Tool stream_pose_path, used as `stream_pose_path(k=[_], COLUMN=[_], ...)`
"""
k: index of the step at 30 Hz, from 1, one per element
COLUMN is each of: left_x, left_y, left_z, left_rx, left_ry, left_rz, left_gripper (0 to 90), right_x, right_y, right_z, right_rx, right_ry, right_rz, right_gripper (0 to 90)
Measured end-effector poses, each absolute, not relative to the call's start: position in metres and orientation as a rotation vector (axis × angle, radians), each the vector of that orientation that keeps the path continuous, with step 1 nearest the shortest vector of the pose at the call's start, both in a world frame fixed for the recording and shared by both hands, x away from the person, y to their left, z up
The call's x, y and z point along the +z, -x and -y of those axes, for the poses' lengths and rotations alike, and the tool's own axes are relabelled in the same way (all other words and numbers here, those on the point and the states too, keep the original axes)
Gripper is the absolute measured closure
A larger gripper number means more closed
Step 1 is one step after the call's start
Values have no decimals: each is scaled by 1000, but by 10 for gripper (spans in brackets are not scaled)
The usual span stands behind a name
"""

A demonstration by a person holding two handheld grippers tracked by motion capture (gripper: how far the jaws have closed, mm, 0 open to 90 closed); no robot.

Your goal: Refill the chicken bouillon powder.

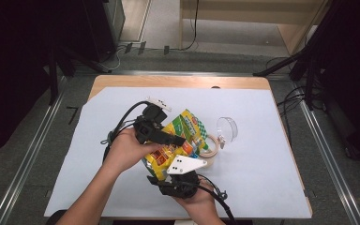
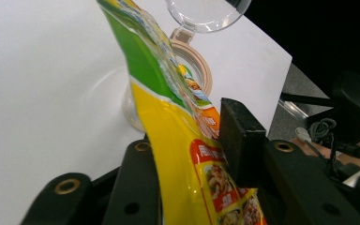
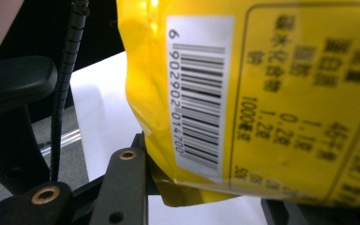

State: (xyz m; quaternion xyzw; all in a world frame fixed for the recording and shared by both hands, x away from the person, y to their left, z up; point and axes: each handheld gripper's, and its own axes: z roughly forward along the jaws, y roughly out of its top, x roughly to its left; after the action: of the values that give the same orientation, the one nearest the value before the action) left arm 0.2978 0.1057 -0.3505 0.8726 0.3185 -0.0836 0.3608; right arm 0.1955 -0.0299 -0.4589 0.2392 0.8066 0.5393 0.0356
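Both grippers are holding one yellow and green snack bag (image 1: pixel 180 140) above the white sheet (image 1: pixel 262 178) that is covering the wooden table (image 1: pixel 122 80). In the high view the left gripper (image 1: pixel 171 139) is reaching in from the left and gripping the bag near its middle, while the right gripper (image 1: pixel 161 174), with its grey three-cornered plate (image 1: pixel 186 165) on top, is coming up from below and taking the bag's lower corner. In the left gripper view the left gripper (image 2: pixel 192 154) is pinching the bag (image 2: pixel 178 140) edge-on, one black jaw lying on each face of the film and its pads pressing on the printed foil. In the right gripper view the right gripper (image 3: pixel 206 187) is clamping the bottom seam of the bag (image 3: pixel 286 93), the barcode panel (image 3: pixel 199 93) standing just above the left jaw; the other jaw is largely hidden behind the bag. Just beyond the bag, a clear glass jar (image 2: pixel 133 105) with a tan rim (image 2: pixel 201 65) is lying on the sheet, its hinged clear lid (image 1: pixel 227 129) swung open and resting beside it. The bag is hanging between the two grippers, tilted, its upper end leaning over the jar's mouth
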Motion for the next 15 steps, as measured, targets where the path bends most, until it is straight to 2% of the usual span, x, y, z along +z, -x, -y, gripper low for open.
stream_pose_path(k=[8, 10, 13, 15], left_x=[-346, -343, -334, -333], left_y=[-306, -309, -312, -314], left_z=[-103, -102, -99, -99], left_rx=[-228, -242, -242, -223], left_ry=[-2256, -2253, -2256, -2255], left_rz=[-872, -867, -870, -873], left_gripper=[779, 796, 802, 801], right_x=[-455, -450, -447, -446], right_y=[-200, -203, -204, -209], right_z=[27, 24, 22, 22], right_rx=[1641, 1601, 1582, 1579], right_ry=[-715, -670, -651, -648], right_rz=[-2501, -2540, -2504, -2497], right_gripper=[627, 572, 622, 624])
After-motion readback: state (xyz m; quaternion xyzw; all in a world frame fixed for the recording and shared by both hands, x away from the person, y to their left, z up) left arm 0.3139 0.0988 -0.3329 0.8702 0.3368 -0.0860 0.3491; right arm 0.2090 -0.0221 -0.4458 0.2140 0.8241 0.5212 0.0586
